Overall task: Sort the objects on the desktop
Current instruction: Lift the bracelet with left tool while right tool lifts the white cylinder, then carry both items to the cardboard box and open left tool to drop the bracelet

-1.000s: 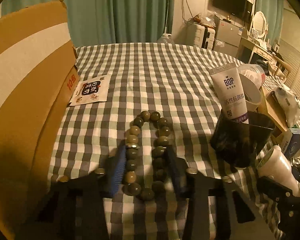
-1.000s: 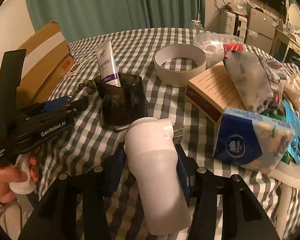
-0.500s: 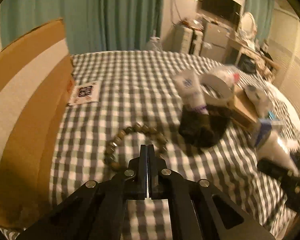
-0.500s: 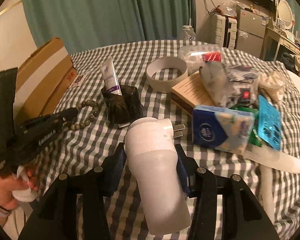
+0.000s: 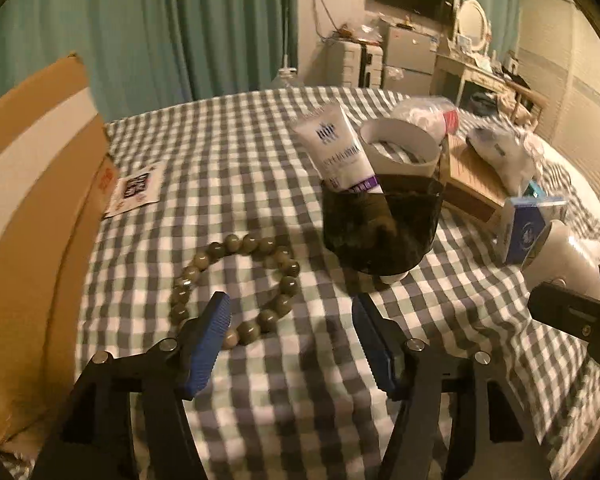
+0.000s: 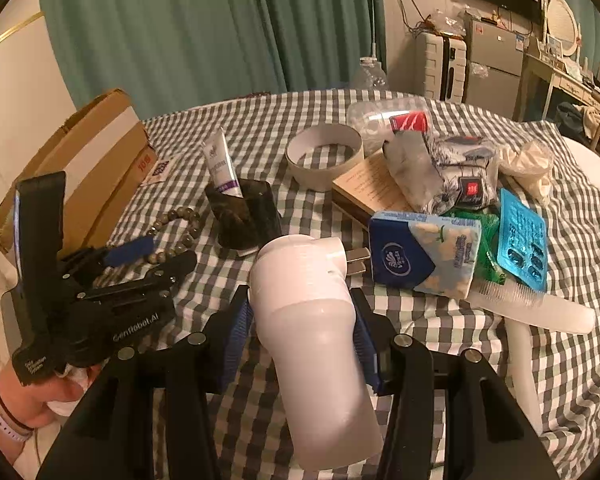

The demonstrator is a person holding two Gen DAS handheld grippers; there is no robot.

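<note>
The left gripper (image 5: 290, 344), jaws spread, hovers beside the bead bracelet (image 5: 236, 286). The right gripper (image 6: 300, 344) clamps a white plug-in device (image 6: 312, 344). Next, probably: straddle the beads and close.

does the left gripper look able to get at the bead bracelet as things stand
Probably yes. The left gripper is open and empty, and the bead bracelet lies flat on the checked cloth right at its left finger, with nothing over it. The dark holder stands clear to the right.
</note>
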